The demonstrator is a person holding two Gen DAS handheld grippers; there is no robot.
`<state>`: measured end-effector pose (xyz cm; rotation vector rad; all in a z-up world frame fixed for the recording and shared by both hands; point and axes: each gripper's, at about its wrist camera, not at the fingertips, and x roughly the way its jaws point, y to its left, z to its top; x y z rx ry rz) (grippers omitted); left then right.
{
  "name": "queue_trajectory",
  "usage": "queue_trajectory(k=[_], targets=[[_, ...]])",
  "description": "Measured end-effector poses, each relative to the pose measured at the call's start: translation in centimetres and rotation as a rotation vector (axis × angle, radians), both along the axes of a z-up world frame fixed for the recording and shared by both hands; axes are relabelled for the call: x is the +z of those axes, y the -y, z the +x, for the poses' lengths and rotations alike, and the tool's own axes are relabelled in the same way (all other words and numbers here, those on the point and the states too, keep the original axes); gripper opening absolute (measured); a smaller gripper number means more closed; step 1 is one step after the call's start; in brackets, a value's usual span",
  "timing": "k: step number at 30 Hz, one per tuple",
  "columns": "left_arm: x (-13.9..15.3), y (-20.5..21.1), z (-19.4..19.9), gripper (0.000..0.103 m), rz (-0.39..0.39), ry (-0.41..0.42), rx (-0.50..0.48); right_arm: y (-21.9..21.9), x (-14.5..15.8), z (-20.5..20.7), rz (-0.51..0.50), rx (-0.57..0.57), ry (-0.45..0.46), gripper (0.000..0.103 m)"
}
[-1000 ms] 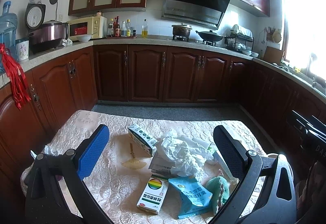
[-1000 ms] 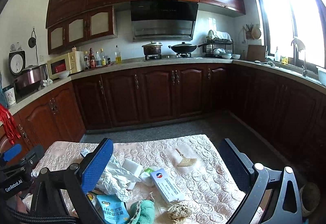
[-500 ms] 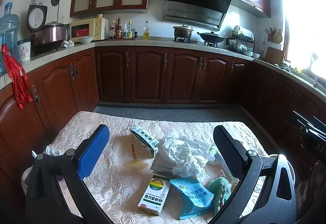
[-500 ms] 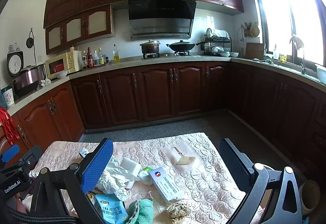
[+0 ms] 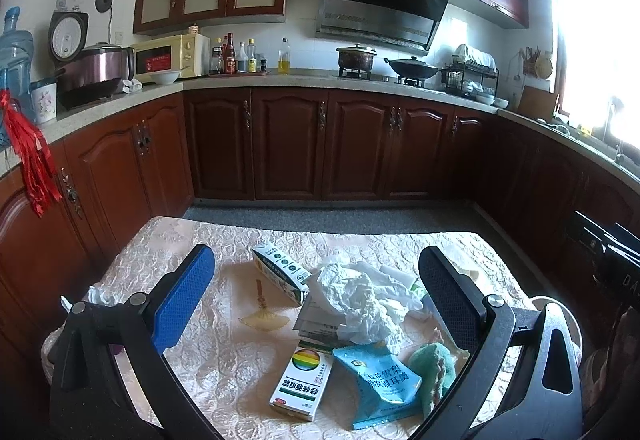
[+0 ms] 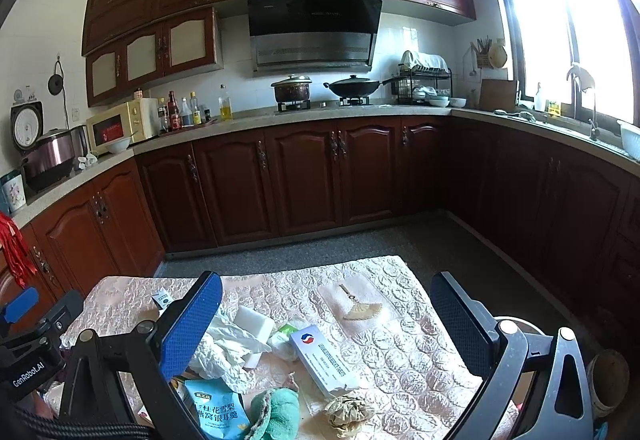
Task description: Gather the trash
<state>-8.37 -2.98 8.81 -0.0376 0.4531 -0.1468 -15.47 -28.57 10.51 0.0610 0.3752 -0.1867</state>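
Trash lies on a table with a pale embossed cloth (image 5: 208, 352). In the left wrist view I see crumpled white plastic (image 5: 356, 304), a green-and-white carton (image 5: 282, 272), a rainbow-printed box (image 5: 302, 384), a blue pouch (image 5: 378, 380) and a teal cloth (image 5: 436, 364). My left gripper (image 5: 316, 292) is open and empty above them. In the right wrist view I see a white box with a red-blue logo (image 6: 324, 360), a crumpled brown paper ball (image 6: 348, 410), the blue pouch (image 6: 216, 410), the teal cloth (image 6: 276, 414) and the white plastic (image 6: 224, 348). My right gripper (image 6: 326, 316) is open and empty.
Dark wooden kitchen cabinets (image 5: 292, 148) run along the far wall and both sides, with grey floor (image 6: 360, 244) between them and the table. A small fan-shaped tassel (image 6: 360, 310) lies on the cloth. A pale round bin rim (image 5: 560, 316) shows to the right of the table.
Both grippers have shifted only slightly; the views tilted up a little. Both stay open and nothing on the table has moved.
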Motion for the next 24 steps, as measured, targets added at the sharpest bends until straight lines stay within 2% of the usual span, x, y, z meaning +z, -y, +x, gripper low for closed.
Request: queue_trajectory(k=[24], targets=[[-0.82, 0.27, 0.27, 0.102, 0.003, -0.018, -0.003, 0.48, -0.85, 0.32, 0.037, -0.007, -0.022, 0.103]])
